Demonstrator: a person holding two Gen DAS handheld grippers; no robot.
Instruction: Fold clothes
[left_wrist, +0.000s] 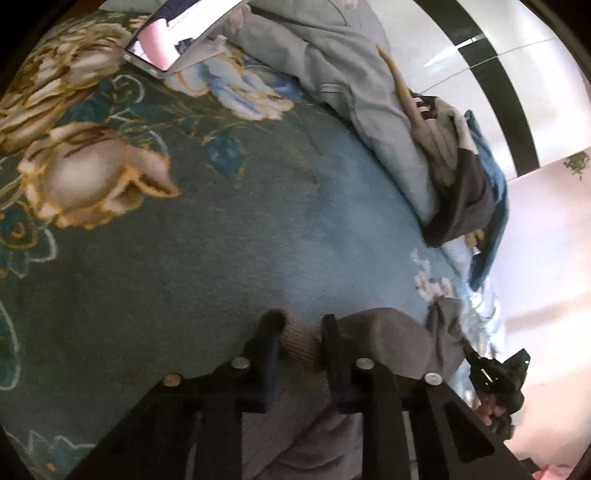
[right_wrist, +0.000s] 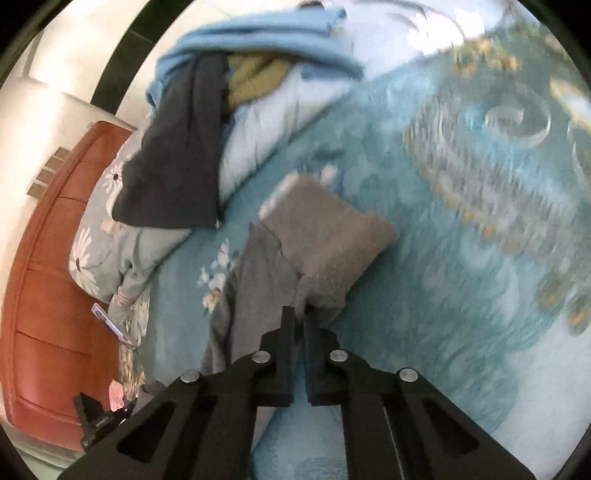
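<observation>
Left wrist: left gripper (left_wrist: 301, 325) part-closed, ribbed cuff of the grey garment (left_wrist: 376, 332) pinched between its fingers, floral bedspread (left_wrist: 184, 240) ahead of the tips. Should keep the pinch firm, lift clear, no drag.

Right wrist: right gripper (right_wrist: 299, 317) nearly closed on the grey garment's (right_wrist: 321, 236) near edge; bulk lies ahead of the tips. Both hands should move level so the fold lands square.
</observation>
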